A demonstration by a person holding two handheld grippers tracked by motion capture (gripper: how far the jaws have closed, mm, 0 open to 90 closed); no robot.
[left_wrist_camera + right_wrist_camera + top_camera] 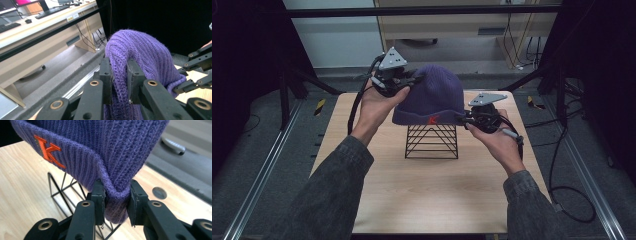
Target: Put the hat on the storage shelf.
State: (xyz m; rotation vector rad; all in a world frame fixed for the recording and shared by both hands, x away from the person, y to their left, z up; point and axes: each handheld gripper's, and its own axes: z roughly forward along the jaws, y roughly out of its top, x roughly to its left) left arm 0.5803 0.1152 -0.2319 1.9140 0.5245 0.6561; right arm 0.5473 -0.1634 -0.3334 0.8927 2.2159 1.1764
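High view shows one purple knit beanie (432, 95) over one black wire stand (432, 141) on the wooden table (422, 195). Left gripper (119, 80) pinches a fold of the beanie's crown; right gripper (117, 202) is clamped on its folded brim, beside the orange K (48, 151).

A purple ribbed knit beanie (430, 95) with an orange K on its folded cuff sits upright at frame centre, draped over a black wire stand (432, 141).
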